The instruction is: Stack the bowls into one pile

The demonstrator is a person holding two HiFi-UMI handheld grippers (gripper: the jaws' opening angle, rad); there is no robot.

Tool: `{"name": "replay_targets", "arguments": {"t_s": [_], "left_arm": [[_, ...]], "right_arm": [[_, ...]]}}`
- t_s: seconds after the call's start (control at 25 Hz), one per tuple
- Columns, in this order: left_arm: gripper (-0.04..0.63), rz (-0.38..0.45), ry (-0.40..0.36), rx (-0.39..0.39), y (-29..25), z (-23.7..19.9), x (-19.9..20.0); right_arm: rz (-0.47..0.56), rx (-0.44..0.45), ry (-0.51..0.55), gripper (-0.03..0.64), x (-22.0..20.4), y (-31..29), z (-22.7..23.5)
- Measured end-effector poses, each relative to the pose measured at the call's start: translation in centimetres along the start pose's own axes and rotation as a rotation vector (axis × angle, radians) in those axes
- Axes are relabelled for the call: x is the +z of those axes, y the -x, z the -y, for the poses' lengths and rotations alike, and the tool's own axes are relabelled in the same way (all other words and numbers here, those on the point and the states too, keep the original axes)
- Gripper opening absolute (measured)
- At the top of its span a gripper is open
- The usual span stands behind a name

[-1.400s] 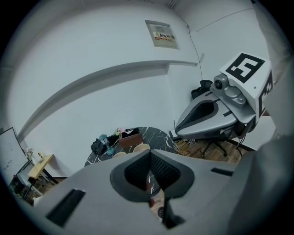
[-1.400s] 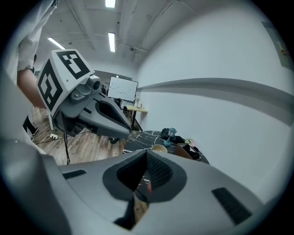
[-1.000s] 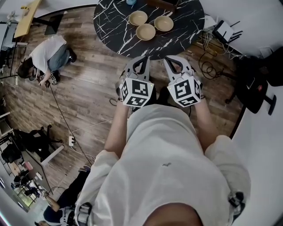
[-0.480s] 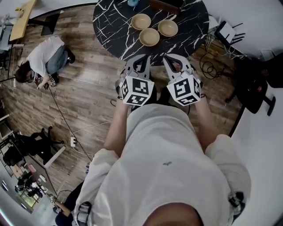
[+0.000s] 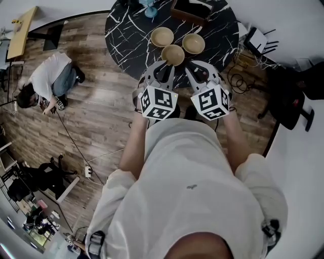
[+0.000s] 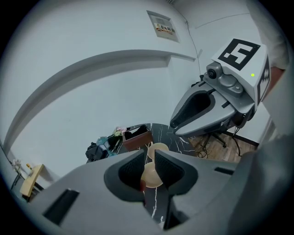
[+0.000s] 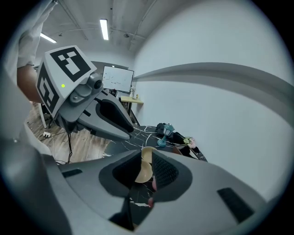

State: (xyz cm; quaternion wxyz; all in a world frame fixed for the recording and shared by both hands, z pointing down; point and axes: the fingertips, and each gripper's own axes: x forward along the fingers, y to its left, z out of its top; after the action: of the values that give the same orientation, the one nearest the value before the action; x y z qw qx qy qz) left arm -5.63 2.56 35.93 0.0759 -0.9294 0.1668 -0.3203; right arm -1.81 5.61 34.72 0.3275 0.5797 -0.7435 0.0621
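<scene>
Since neither gripper holds anything, we log the pile as not yet begun. The near bowl (image 5: 173,54), left bowl (image 5: 162,36) and right bowl (image 5: 193,43) sit singly on the black marbled table (image 5: 126,30), close together in a triangle, none inside another. The left gripper (image 5: 161,65) and right gripper (image 5: 199,63) are held side by side at the table's near edge, pointing toward the bowls, with the near bowl just beyond their tips and between them. Left gripper view: the jaws have just been opening and stand a narrow gap apart, pads bare. The near bowl shows through the gap, farther off on the table (not between the pads), with a second bowl behind it. Right gripper view: same reading, the jaws just opened to a narrow gap, nothing gripped, bowls visible beyond. Farther back on the table we see a brown box (image 5: 190,10) and a small blue lantern (image 5: 150,9). A person (image 5: 53,73) crouches on the wood floor (image 5: 101,116), well apart from the table.
</scene>
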Motion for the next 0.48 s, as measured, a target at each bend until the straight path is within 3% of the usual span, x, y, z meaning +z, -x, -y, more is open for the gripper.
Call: {"name": "replay_targets", "arguments": {"t_s": [0.48], "left_arm": [[0.114, 0.032, -0.064, -0.098, -3.4, -3.8, 0.7]], "right_arm": [[-0.074, -0.123, -0.073, 0.106, -0.1, -2.8, 3.9]]}}
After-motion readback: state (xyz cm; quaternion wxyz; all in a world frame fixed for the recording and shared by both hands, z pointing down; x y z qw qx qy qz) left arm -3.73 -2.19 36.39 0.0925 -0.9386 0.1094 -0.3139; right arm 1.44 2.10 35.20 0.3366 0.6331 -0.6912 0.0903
